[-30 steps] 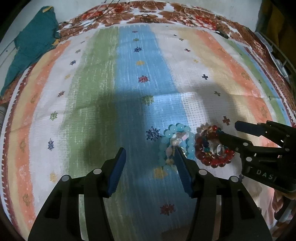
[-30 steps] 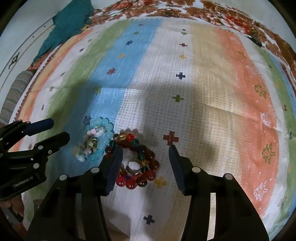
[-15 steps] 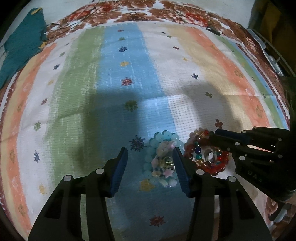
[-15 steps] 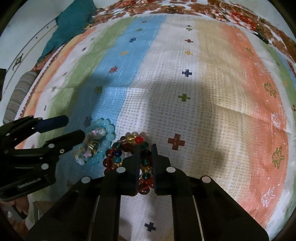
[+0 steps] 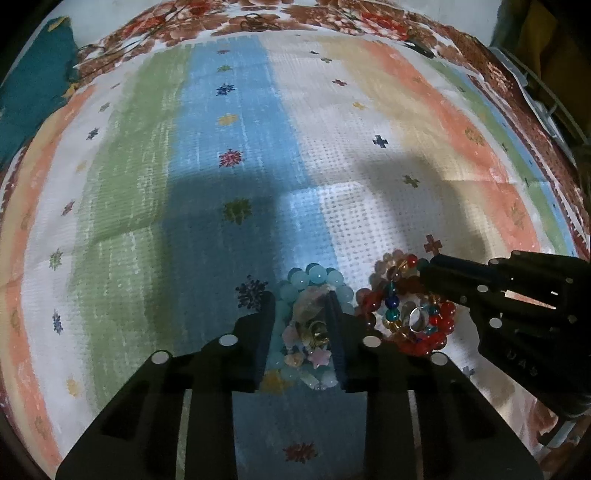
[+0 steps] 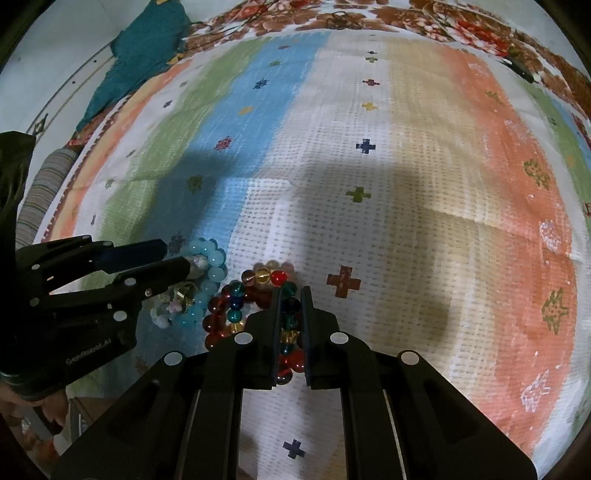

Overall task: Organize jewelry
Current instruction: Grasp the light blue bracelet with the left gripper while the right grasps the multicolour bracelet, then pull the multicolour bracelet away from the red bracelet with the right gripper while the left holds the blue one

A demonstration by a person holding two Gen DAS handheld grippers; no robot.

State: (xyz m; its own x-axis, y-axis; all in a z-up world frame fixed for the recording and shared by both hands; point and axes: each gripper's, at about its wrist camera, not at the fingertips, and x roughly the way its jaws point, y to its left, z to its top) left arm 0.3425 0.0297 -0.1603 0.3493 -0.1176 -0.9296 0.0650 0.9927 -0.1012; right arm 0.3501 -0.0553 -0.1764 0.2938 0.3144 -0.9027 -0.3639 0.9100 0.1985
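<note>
A pale blue bead bracelet (image 5: pixel 314 277) with pink star charms and a gold ring lies on the striped cloth. My left gripper (image 5: pixel 301 299) is shut on it, fingers pinching its middle. It also shows in the right wrist view (image 6: pixel 212 264). Beside it on the right lies a red and multicolour bead bracelet (image 5: pixel 406 317) with a silver ring inside. My right gripper (image 6: pixel 291 291) is shut on the right side of this bracelet (image 6: pixel 258 278). In the left wrist view the right gripper (image 5: pixel 428 273) reaches in from the right.
A striped cloth (image 5: pixel 332 147) with small cross and star motifs covers the surface. A teal cloth (image 6: pixel 140 48) lies at the far left. A floral border (image 5: pixel 332 18) runs along the far edge. A striped cushion (image 6: pixel 40 192) sits at the left.
My left gripper has closed on the pale blue bracelet. My right gripper closed on the red bracelet half a second ago and stays shut.
</note>
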